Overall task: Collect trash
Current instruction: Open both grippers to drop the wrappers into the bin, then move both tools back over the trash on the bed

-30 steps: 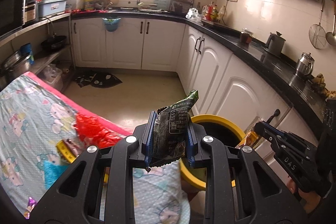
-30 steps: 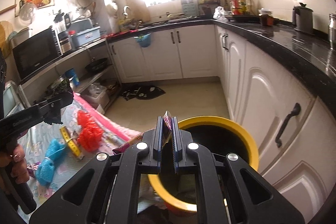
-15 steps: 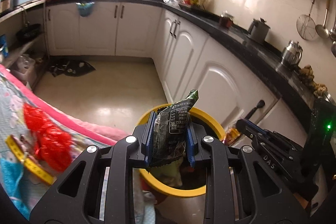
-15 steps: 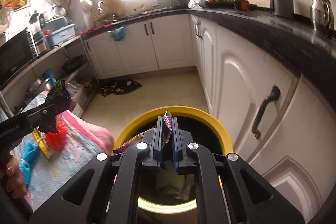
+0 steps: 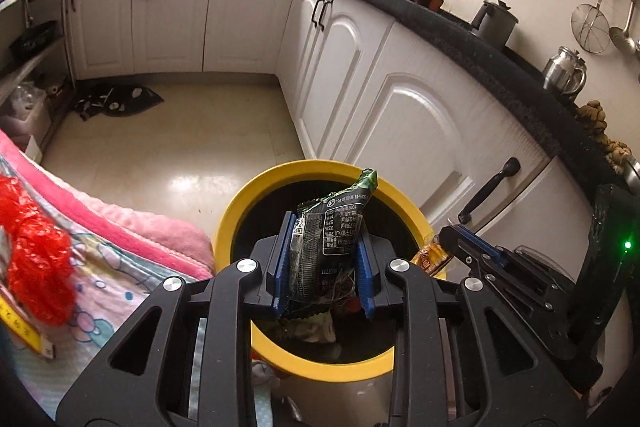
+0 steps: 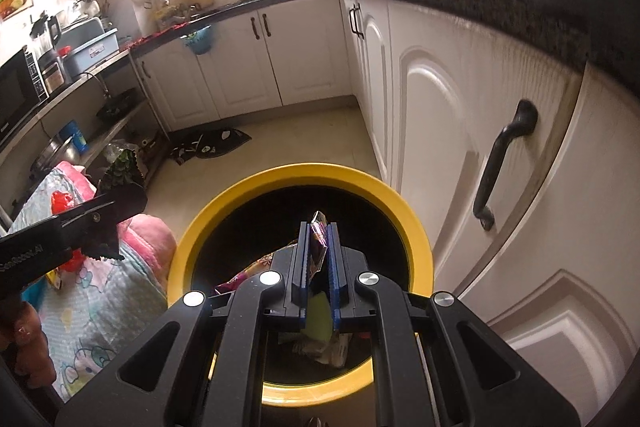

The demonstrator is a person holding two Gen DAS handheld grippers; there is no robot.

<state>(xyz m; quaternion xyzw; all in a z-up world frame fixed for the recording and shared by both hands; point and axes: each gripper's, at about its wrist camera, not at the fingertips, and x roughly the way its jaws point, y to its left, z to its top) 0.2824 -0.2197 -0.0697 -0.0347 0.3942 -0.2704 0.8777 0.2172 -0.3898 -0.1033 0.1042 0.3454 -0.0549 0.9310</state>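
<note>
In the left wrist view, the left gripper [image 5: 323, 263] sits at lower centre, its blue pads [image 5: 281, 263] pressed against both sides of a crumpled dark green packet [image 5: 329, 243] whose printed label faces the camera and whose top corner tilts to the upper right. Gripper and packet hang over the open mouth of the yellow-rimmed bin [image 5: 240, 203], which fills the centre of the frame; crumpled trash [image 5: 316, 331] lies inside, at the bottom of the opening. At lower right of that view the right gripper [image 5: 452, 241] reaches toward the bin's right rim, with an orange-brown wrapper [image 5: 430, 257] showing at its tip. In the right wrist view, the right gripper [image 6: 319, 259] is at lower centre with its jaws set narrow, clamping a thin wrapper [image 6: 318, 247] that stands edge-on between the pads [image 6: 333, 263], over the bin [image 6: 304, 171]. At the left edge of that view the left gripper [image 6: 116, 203] carries the packet [image 6: 124, 167], above a pink-edged cartoon cloth [image 6: 104, 291]. On the cloth, at the far left of the left wrist view, lies a red crinkled bag [image 5: 36, 255] with a yellow tape [image 5: 24, 327] just below it. White cabinets [image 5: 420, 123] under a black counter [image 5: 500, 35] run along the right of both views, just beside the bin.
</note>
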